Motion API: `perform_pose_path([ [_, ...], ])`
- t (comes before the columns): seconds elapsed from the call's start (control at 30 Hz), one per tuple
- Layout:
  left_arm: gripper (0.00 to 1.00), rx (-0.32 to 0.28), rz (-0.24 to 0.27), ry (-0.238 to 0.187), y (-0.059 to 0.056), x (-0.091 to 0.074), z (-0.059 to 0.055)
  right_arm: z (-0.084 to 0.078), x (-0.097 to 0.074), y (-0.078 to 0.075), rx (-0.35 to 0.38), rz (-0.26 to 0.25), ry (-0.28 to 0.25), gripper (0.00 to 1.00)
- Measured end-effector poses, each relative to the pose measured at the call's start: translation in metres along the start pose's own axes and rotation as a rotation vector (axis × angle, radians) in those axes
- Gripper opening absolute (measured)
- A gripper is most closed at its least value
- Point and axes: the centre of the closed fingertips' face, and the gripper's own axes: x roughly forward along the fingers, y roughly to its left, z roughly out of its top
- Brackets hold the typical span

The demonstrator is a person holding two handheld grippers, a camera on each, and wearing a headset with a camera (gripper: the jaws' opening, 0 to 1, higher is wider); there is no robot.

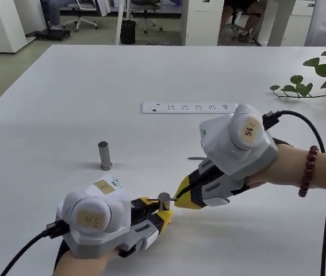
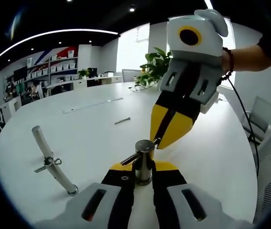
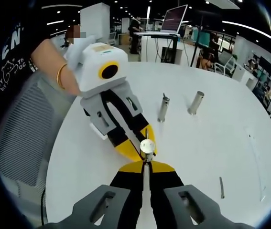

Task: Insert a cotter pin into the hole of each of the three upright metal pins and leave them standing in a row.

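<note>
Left gripper [image 1: 157, 208] on metal pin [image 1: 164, 198], well inside table [image 1: 65, 103] edges.

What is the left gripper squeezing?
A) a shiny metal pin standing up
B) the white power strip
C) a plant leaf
A: the left gripper is shut on the upright metal pin, while the right gripper holds a cotter pin at it.
</note>
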Motion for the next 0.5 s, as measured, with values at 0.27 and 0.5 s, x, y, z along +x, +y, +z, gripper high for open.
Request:
perform_pose_path([
  [0.27, 0.10, -0.018, 0.001, -0.007, -0.0003, -0.0001, -0.0003, 0.0028, 0.0033, 0.0002, -0.009, 0.001, -0.001, 0.00],
  [0.5, 0.10, -0.024, 0.002, -0.008, -0.0005, 0.0004, -0.0010, 0.0024, 0.0034, 0.0020, -0.023, 0.006, -0.001, 0.00],
])
